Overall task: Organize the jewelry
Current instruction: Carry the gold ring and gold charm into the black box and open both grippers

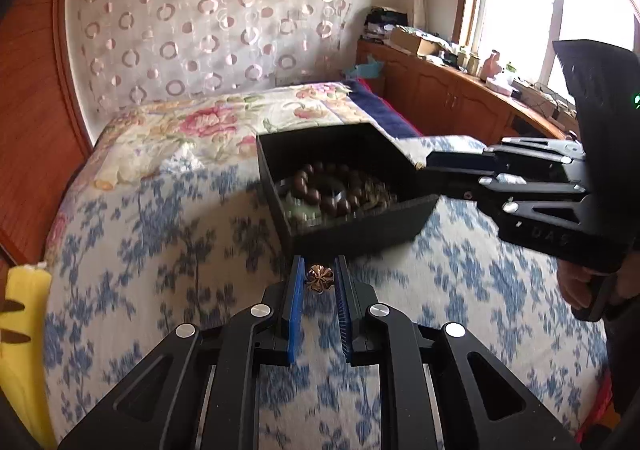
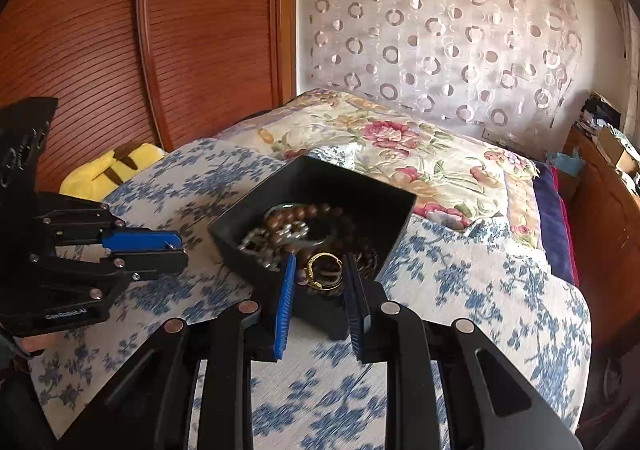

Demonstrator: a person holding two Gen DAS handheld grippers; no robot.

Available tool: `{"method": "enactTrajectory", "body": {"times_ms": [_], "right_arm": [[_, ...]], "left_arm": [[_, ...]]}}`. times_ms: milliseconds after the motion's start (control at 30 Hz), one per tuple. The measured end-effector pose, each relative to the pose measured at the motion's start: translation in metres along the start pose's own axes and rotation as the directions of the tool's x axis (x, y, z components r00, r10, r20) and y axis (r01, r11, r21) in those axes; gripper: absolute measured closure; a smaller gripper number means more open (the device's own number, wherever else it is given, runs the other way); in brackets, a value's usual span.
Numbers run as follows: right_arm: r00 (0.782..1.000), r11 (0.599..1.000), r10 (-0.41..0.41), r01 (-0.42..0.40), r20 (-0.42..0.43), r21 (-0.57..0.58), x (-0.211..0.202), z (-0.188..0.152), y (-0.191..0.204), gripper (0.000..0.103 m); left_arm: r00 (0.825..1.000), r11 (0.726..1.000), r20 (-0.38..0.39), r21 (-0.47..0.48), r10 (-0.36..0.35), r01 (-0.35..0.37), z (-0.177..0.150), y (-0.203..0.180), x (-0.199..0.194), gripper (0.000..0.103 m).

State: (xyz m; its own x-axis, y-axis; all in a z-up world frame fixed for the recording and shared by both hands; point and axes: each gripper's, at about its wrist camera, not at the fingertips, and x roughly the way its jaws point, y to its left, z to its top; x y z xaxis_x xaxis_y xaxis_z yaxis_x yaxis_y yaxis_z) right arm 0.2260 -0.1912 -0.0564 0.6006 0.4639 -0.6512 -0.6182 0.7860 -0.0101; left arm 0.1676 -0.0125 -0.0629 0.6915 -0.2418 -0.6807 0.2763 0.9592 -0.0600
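Observation:
My left gripper (image 1: 319,270) is shut on a small gold flower-shaped jewel (image 1: 319,279), pinched between its blue pads just short of the black box (image 1: 352,234). The box holds a brown bead bracelet (image 1: 320,190), a gold ring (image 2: 322,270) and other tangled pieces. In the right wrist view the box (image 2: 240,250) sits tilted over the bed, and my right gripper (image 2: 320,258) is shut on its near corner. From the left wrist view, that right gripper (image 1: 424,180) clamps the box's right corner. My left gripper (image 2: 178,248) hovers to the left of the box.
A bed with a blue floral cover (image 1: 160,250) lies under everything. A yellow plush (image 2: 116,166) rests at the bed's edge by the wooden slatted panel (image 2: 120,30). A cluttered wooden cabinet (image 1: 452,94) runs under the window. A hand (image 1: 576,282) grips the right gripper's handle.

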Motion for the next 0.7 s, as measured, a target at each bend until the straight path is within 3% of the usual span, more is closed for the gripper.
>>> {"method": "enactTrajectory", "body": {"times_ms": [300,400,700], "right_arm": [[1.000,1.000,0.015,-0.015,-0.009,0.027,0.022,0.010,-0.018,0.077],[1.000,0.999,0.012,-0.011,-0.011,0.035,0.026,0.011,-0.022,0.063],[1.000,0.997,-0.013,0.013,-0.003,0.079,0.023,0.009,-0.041,0.063]], "left_arm": [[1.000,1.000,0.017,0.014,0.000,0.000,0.032,0.000,0.018,0.089],[1.000,1.000,0.017,0.018,-0.004,0.004,0.039,-0.001,0.024,0.089],[1.000,1.000,0.012,0.017,0.001,-0.001,0.062,-0.002,0.050,0.089]]}}
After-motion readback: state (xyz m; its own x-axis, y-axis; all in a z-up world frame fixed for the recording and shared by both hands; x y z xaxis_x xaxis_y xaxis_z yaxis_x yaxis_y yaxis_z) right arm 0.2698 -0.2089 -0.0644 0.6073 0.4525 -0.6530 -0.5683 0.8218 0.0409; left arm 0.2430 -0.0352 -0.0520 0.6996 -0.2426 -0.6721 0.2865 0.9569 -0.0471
